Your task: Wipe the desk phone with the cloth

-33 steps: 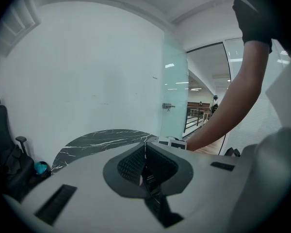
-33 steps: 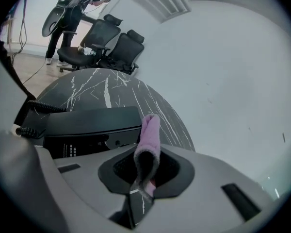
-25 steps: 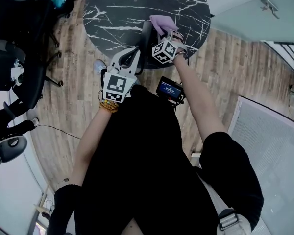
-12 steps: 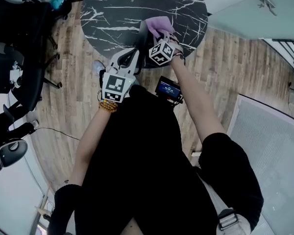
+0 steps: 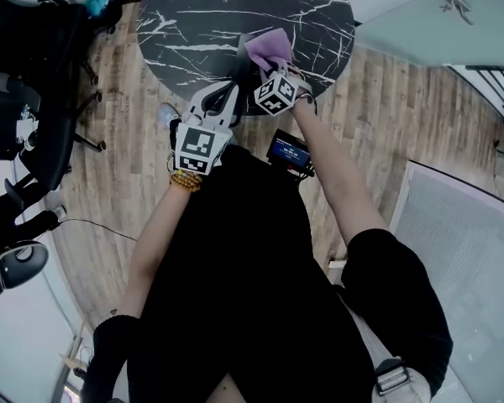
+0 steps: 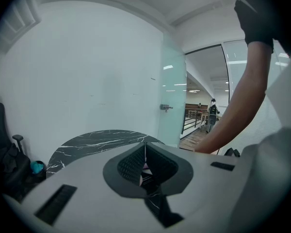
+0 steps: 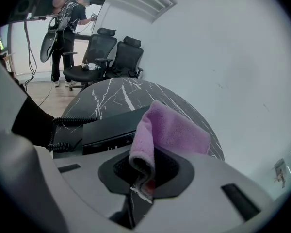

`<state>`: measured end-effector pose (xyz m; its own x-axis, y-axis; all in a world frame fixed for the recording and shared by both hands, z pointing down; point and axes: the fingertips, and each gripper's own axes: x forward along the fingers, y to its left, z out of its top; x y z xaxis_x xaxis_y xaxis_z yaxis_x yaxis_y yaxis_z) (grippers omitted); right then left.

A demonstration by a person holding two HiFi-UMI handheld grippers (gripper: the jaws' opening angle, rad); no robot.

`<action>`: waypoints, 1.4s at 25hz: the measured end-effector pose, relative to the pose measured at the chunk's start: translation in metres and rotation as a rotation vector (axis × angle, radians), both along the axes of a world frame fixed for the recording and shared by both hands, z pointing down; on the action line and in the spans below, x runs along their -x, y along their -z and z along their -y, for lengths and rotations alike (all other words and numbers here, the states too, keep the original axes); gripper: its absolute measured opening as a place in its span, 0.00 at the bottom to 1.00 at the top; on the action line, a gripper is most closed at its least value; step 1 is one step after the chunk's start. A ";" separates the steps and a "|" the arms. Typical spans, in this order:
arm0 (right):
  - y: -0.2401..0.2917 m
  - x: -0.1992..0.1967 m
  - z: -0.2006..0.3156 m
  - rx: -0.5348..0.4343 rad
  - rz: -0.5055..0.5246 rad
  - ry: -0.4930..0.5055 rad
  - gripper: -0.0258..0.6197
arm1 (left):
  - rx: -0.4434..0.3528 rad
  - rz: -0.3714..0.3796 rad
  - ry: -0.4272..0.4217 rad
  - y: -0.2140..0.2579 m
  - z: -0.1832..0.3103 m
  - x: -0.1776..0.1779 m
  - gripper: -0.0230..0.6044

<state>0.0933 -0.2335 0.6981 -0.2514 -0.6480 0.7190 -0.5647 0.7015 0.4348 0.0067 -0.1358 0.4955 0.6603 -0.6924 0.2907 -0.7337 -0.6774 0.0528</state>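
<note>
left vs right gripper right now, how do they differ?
The right gripper is clamped on the purple cloth; the left gripper has its jaws together on nothing. The right gripper reaches over the phone on the table; the left gripper sits back near the table's edge. Both point towards the table.

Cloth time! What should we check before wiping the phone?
1. Cloth pinched in the right gripper: ok.
2. Cloth hanging over the desk phone: ok.
3. Cloth actually touching the phone: cannot tell.
4. Left gripper empty, jaws together: ok.
5. Coiled cord away from the cloth: ok.
</note>
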 end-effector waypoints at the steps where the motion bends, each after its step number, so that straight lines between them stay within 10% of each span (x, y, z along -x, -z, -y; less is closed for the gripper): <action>1: 0.000 0.000 -0.001 0.008 0.004 0.001 0.13 | 0.002 0.000 0.003 -0.001 0.000 0.001 0.07; 35: -0.043 0.026 -0.099 0.345 0.166 0.125 0.13 | 0.024 0.001 -0.034 -0.007 -0.012 -0.009 0.07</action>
